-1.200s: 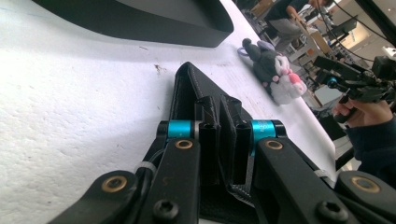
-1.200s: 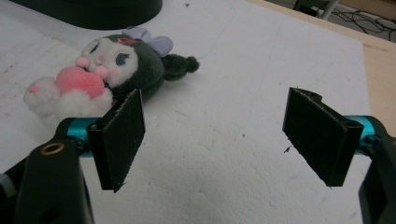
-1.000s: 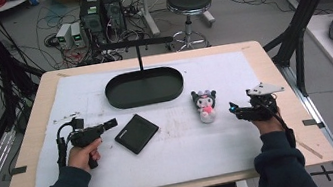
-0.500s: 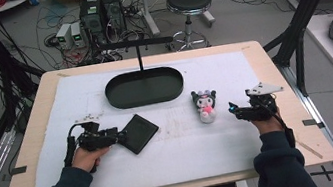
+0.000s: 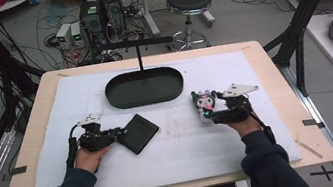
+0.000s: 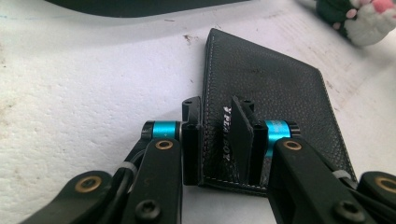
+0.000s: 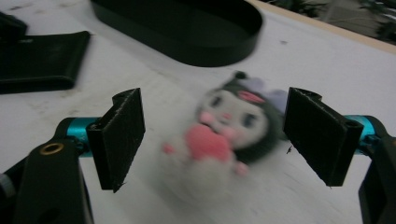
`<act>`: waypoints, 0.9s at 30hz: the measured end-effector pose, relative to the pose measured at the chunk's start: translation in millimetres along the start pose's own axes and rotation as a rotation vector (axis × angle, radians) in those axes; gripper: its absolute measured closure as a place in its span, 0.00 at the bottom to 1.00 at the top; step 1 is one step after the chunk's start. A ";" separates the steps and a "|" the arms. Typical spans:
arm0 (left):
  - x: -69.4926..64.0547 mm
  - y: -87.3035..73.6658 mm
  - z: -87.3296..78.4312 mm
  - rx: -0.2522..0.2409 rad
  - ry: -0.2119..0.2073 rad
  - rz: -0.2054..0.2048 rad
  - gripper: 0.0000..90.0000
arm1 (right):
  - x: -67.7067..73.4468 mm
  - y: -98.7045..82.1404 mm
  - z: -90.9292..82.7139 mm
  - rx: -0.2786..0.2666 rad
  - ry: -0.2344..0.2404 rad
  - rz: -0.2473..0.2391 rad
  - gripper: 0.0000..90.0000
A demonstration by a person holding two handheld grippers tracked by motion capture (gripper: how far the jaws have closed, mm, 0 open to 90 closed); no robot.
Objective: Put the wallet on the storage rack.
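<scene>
Between right gripper [image 7: 212, 140] jaws: blurred plush doll [image 7: 229, 126] | seemingly ungripped

**Colours and patterns as observed**

Flat black pebble-grained leather wallet [image 6: 275, 93]: pale stitching along its edges, white lettering on its face. Small plush doll [image 7: 229, 126]: black head, white face and body, pink heart and bow. Oval black tray [image 5: 144, 87]: plain. White foam mat [image 5: 172, 143]: faintly speckled with marks. Light wooden table [image 5: 272, 71]: unpatterned.
</scene>
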State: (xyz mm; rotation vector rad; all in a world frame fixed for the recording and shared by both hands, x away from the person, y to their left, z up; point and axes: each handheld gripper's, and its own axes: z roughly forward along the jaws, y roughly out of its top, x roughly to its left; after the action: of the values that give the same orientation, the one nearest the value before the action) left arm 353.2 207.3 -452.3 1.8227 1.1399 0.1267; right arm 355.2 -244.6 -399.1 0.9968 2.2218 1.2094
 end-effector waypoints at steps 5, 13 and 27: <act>-0.4 2.9 -4.7 -0.033 0.041 0.022 0.71 | 35.4 14.9 50.0 0.068 0.125 -0.049 0.29; 6.7 0.9 -11.5 0.027 0.022 -0.021 0.56 | 74.9 29.7 100.5 0.121 0.300 -0.062 0.48; 5.5 -3.4 -2.0 0.040 -0.096 -0.039 0.63 | 91.3 25.7 128.7 0.186 0.404 -0.125 0.72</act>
State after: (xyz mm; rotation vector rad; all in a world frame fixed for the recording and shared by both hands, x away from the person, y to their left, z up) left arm 353.0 213.1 -455.8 1.8210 1.1171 -0.0061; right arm 388.6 -96.2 -448.2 0.7110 2.7054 1.2529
